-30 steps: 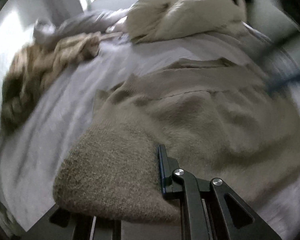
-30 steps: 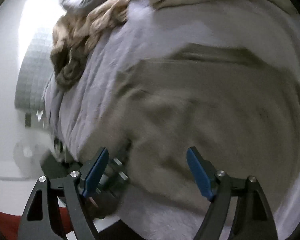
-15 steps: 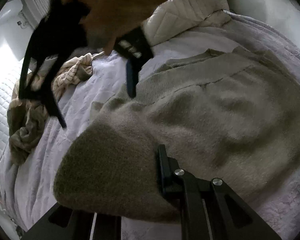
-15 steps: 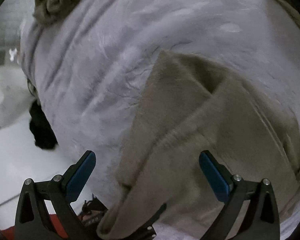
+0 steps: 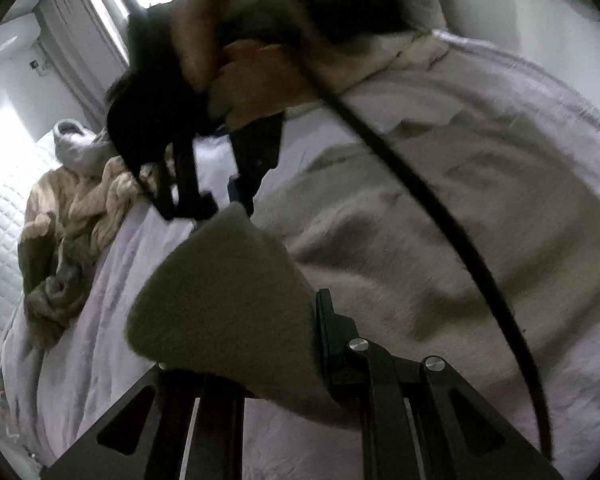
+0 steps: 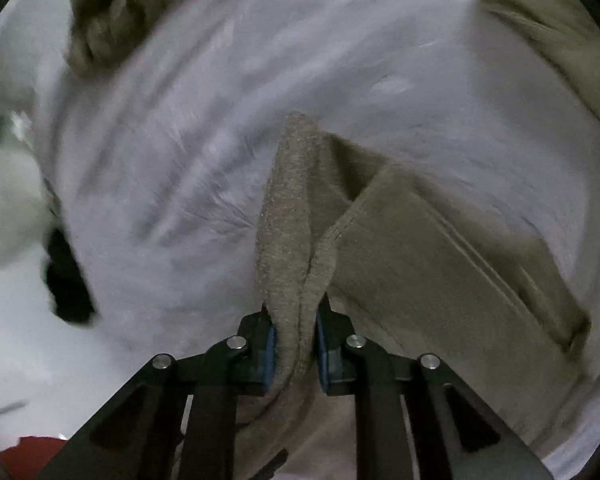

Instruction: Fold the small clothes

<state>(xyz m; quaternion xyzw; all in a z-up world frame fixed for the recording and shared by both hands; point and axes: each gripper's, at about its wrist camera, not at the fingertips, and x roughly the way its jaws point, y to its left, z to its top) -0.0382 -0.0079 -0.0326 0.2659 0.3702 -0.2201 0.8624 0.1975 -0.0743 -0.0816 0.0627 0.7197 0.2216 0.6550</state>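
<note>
1. Left wrist view: left gripper [image 5: 300,344] clamped on a folded corner of the beige knit sweater [image 5: 440,216], the lifted fabric draped over the left finger and hiding it, only the right finger [image 5: 328,332] showing against the cloth.
2. Rest of the sweater spread flat across the lavender bed cover [image 5: 112,280], stretching up and to the right from the held corner.
3. Above, blurred: a hand [image 5: 244,60] gripping the right gripper [image 5: 220,196], its black frame poised just over the tip of the raised sweater corner. Too blurred here to read how far apart those fingers stand.
4. Black cable [image 5: 452,216] crossing diagonally over the sweater.
5. At far left on the bed, a heap of tan and cream clothes [image 5: 68,232], well apart from the sweater, with a grey garment [image 5: 74,146] behind it.
6. Right wrist view: right gripper [image 6: 296,350] closed tight on a bunched edge of the sweater [image 6: 440,264], blue pads [image 6: 270,354] pressed against both sides of the fabric.
7. Pinched fold rising straight ahead from the fingers; remaining sweater lying to the right on the bed cover [image 6: 188,152].
8. Clothes heap [image 6: 112,16] at upper left, blurred.
</note>
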